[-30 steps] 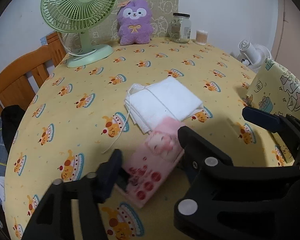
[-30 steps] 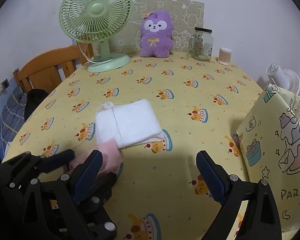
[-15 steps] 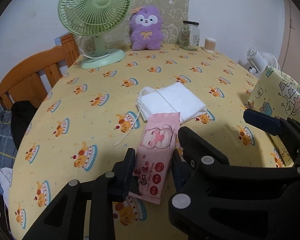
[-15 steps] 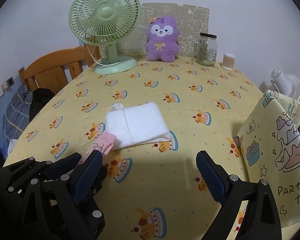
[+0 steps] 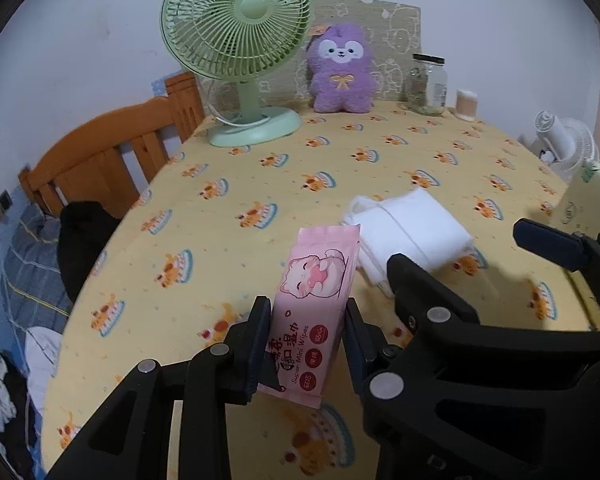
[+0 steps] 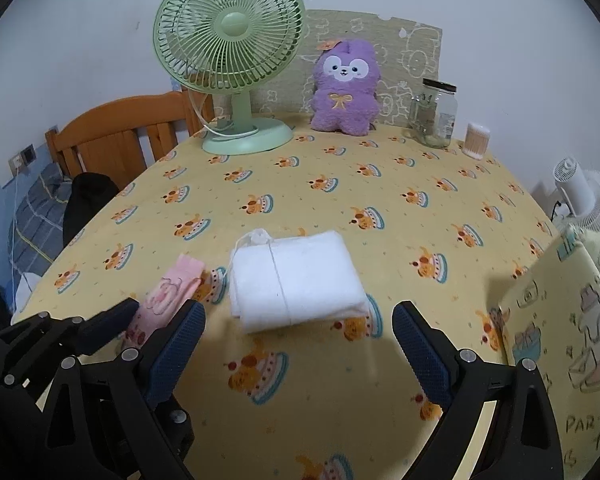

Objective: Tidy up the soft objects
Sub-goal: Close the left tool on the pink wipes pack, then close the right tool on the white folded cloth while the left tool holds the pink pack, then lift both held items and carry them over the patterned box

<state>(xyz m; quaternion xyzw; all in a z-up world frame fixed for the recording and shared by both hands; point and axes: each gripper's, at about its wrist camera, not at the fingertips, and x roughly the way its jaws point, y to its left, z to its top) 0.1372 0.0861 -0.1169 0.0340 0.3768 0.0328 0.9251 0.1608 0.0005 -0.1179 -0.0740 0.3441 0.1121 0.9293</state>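
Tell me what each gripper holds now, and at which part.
The left gripper holds the pink wipes pack, jaws pressing its two long sides at the lower half. The right gripper holds nothing; its jaws stand open.

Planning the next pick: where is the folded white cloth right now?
The folded white cloth lies mid-table in the right wrist view, just ahead of the open right gripper, beside the pink wipes pack clamped in the left gripper.

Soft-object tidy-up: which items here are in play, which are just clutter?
In play:
- pink wipes pack, gripped in the left claw
- folded white cloth, on the table
- purple plush, at the back
- party gift bag, likely the container
- right claw, open

Clutter:
- green fan
- glass jar
- cotton swab tub
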